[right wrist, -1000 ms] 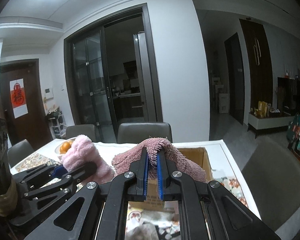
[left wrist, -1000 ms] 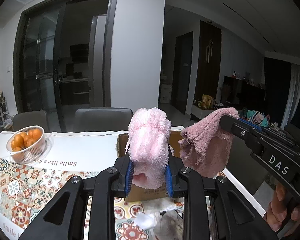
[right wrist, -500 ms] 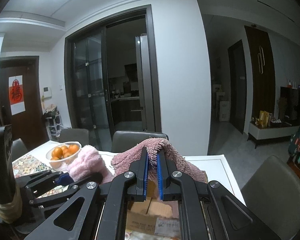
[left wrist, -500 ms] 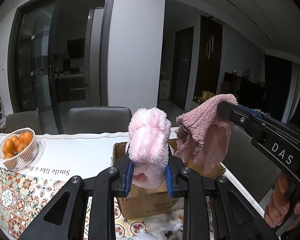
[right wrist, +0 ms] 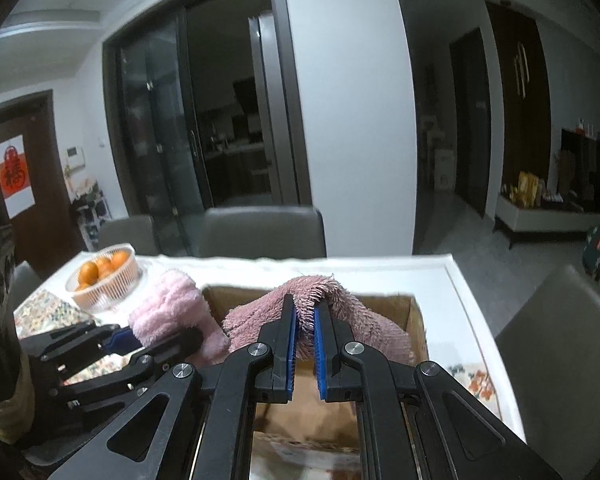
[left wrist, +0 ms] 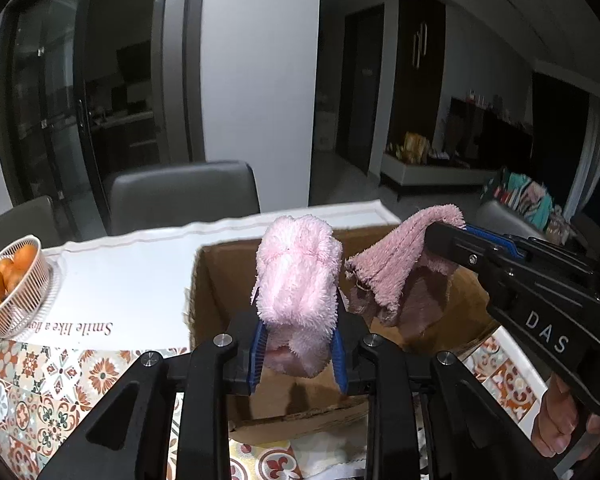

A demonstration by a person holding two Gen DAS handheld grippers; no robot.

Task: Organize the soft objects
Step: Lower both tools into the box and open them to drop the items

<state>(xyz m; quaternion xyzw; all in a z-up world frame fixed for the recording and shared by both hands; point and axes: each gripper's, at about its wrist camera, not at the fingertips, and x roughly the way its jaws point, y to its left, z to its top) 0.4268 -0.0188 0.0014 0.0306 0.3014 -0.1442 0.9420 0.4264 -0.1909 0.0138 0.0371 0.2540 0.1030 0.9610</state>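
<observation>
Risk of snagging on box [left wrist: 204, 300] rim — pale pink fluffy cloth [left wrist: 296, 280] pinched in left gripper [left wrist: 298, 354], mauve towel [right wrist: 312, 312] clamped tight in right gripper [right wrist: 305, 344], both dangled over opening.

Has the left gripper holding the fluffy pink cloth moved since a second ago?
Yes. The left gripper has advanced over the open cardboard box, which now looms closer.

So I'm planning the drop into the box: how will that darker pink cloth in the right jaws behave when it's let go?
The darker pink cloth looks floppy: it drapes over both sides of the right gripper. It probably weighs little, hanging from a thin pinch. Its shaggy pile may cling to the jaws before falling into the cardboard box.
</observation>
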